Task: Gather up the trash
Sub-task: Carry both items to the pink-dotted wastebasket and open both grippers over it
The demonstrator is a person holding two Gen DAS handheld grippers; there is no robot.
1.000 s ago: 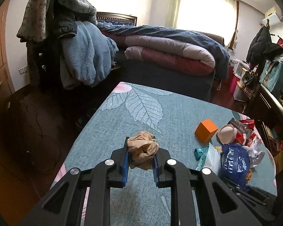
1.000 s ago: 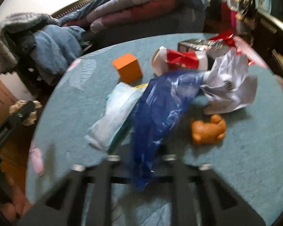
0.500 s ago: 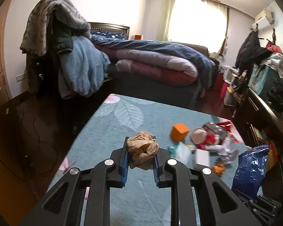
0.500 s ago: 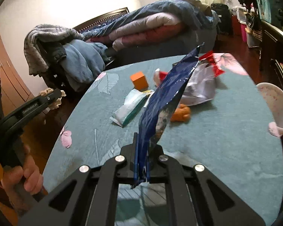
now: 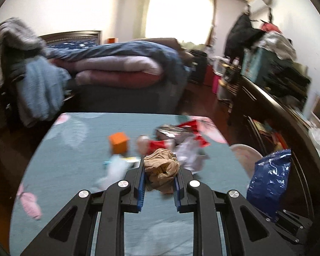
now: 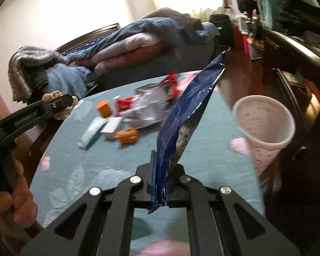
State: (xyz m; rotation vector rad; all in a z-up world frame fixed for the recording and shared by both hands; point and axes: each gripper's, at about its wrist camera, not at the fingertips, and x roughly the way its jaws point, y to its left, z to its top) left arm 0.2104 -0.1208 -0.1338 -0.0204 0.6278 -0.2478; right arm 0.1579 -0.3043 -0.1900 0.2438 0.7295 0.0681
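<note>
left gripper (image 5: 159,176) clamped on crumpled tan wad (image 5: 161,169), held above table (image 5: 79,166) | right gripper (image 6: 160,181) pinched blue wrapper (image 6: 187,115) beside right-edge bin (image 6: 264,123), likely for dropping

Both wrist views over table (image 5: 79,149)

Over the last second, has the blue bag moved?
Yes. The blue bag, lying beside the orange toy earlier, now stands lifted off the table in the right claw.

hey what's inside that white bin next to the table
The white bin shows only its speckled inner wall; no trash is visible in it. Its bottom is out of sight, so anything lying there can't be seen.
</note>
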